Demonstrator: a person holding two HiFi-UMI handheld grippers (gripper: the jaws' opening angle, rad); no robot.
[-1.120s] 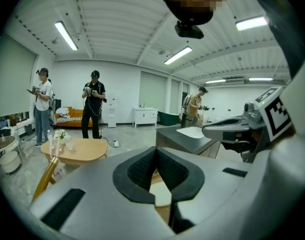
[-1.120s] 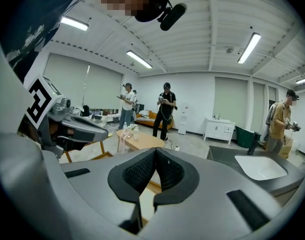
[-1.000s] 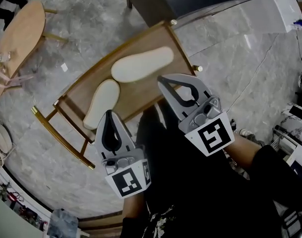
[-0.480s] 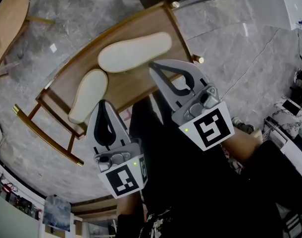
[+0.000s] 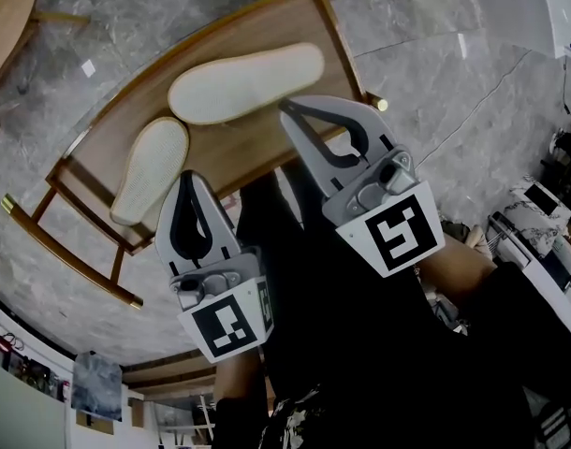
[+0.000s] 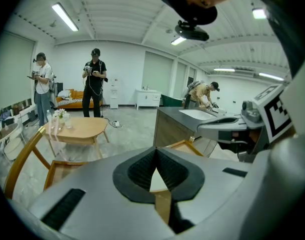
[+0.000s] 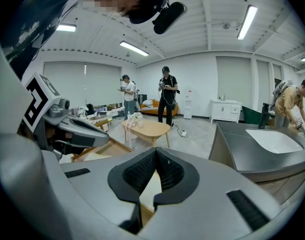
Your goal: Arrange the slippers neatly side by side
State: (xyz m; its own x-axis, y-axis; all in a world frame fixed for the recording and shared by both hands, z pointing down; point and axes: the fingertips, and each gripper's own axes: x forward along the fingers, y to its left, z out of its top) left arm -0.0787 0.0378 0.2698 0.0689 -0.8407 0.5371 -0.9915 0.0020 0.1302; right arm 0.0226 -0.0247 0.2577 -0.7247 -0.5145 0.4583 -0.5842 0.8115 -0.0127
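Two cream slippers lie sole up on a low wooden rack [image 5: 231, 153]. The long one [image 5: 246, 82] lies across the far side; the other [image 5: 150, 168] lies at an angle near the left end. My left gripper [image 5: 185, 179] is shut and empty, its tip just right of the nearer slipper. My right gripper [image 5: 286, 108] is shut and empty, its tip at the long slipper's near edge. In the left gripper view the jaws [image 6: 156, 152] meet, with a cream strip [image 6: 158, 182] behind them. The right gripper view shows the same [image 7: 155, 152].
A round wooden table [image 5: 3, 19] stands at the far left, also in the left gripper view [image 6: 80, 128]. A dark counter with a sink [image 7: 265, 154] stands beyond the rack. Several people stand in the background. My dark-trousered legs [image 5: 360, 344] are below the grippers. Clutter lines the right edge.
Both grippers have sunk towards the rack, still shut. Their tips now sit closer to the slippers. The slippers have not moved on the rack.
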